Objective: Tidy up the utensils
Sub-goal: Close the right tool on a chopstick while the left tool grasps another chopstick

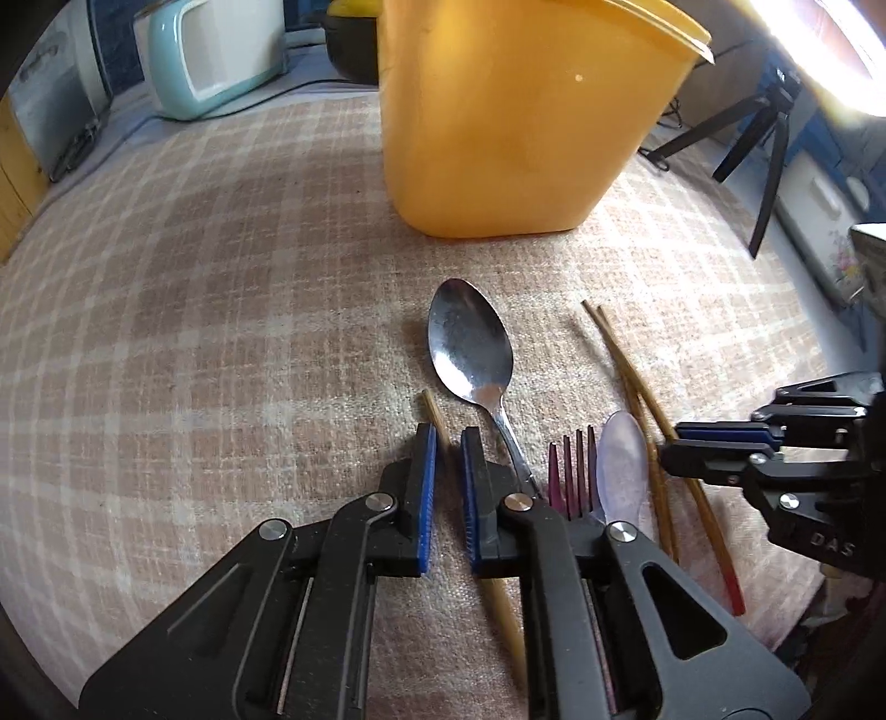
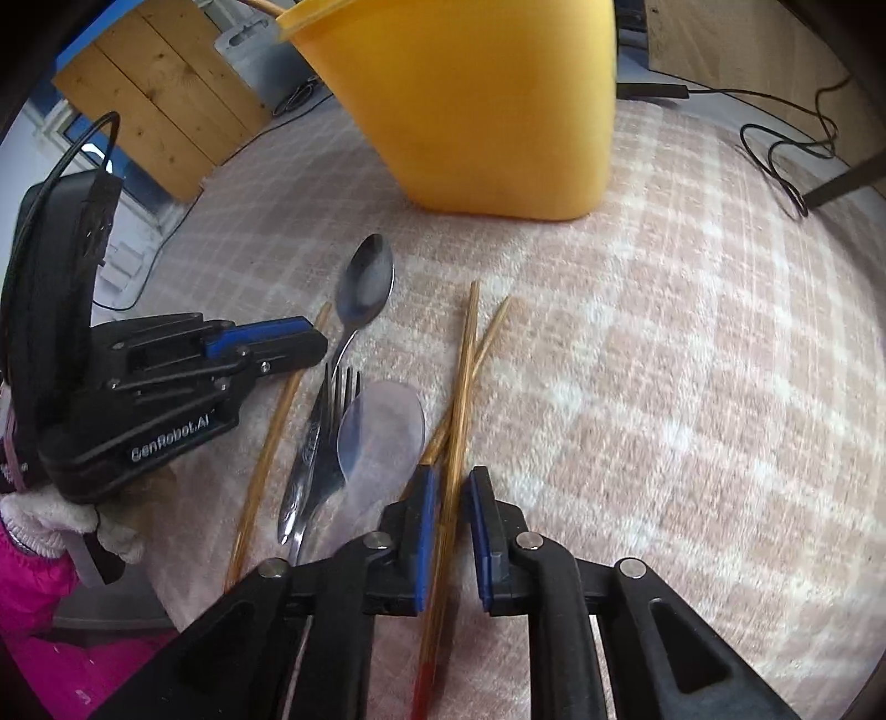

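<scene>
A tall yellow container (image 1: 526,111) (image 2: 487,111) stands on the checked cloth, at the far side of the utensils. In front of it lie a metal spoon (image 1: 470,338) (image 2: 365,277), a fork (image 1: 576,471) (image 2: 338,387), a clear plastic spoon (image 1: 623,459) (image 2: 382,426), a crossed pair of chopsticks (image 1: 626,365) (image 2: 470,343) and a single chopstick (image 1: 432,410) (image 2: 266,459). My left gripper (image 1: 448,443) (image 2: 315,338) points down at the cloth, jaws almost together around the single chopstick. My right gripper (image 2: 448,482) (image 1: 673,443) is shut on one chopstick of the pair, near its red end.
A pale blue appliance (image 1: 210,55) and a dark pot (image 1: 349,44) stand behind the container on the left. A black tripod (image 1: 769,144) is at the right. Cables (image 2: 786,149) trail beyond the cloth (image 1: 221,277). A pink sleeve (image 2: 33,609) and a gloved hand hold the left gripper.
</scene>
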Tool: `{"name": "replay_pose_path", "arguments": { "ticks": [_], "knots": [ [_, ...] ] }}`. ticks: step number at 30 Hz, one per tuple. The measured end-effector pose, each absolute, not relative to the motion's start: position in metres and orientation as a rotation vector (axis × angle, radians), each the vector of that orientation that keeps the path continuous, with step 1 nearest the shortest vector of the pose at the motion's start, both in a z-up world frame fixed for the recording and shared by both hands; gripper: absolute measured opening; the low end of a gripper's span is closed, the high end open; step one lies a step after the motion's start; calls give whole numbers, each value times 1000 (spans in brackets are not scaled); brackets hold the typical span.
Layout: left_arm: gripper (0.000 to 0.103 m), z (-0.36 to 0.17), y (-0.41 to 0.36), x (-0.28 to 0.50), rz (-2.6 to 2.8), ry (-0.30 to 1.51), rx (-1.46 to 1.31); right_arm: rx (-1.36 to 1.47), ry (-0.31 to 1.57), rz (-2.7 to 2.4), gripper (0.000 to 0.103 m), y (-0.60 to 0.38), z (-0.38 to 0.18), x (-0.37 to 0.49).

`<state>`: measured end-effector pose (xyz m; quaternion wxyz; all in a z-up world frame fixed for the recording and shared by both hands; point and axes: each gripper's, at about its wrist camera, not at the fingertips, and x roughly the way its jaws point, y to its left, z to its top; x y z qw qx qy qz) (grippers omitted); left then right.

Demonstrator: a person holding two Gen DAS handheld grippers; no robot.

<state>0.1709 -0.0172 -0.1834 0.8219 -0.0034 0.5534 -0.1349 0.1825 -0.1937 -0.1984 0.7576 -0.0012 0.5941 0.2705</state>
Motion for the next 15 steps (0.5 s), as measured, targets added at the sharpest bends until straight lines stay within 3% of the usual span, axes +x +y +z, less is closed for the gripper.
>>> {"name": "replay_pose_path", "arguments": {
  "ticks": [15],
  "knots": [
    [2,-121,27,163,-326,1020,-182,242,1113,490,4,-244,-152,155]
  ]
}}
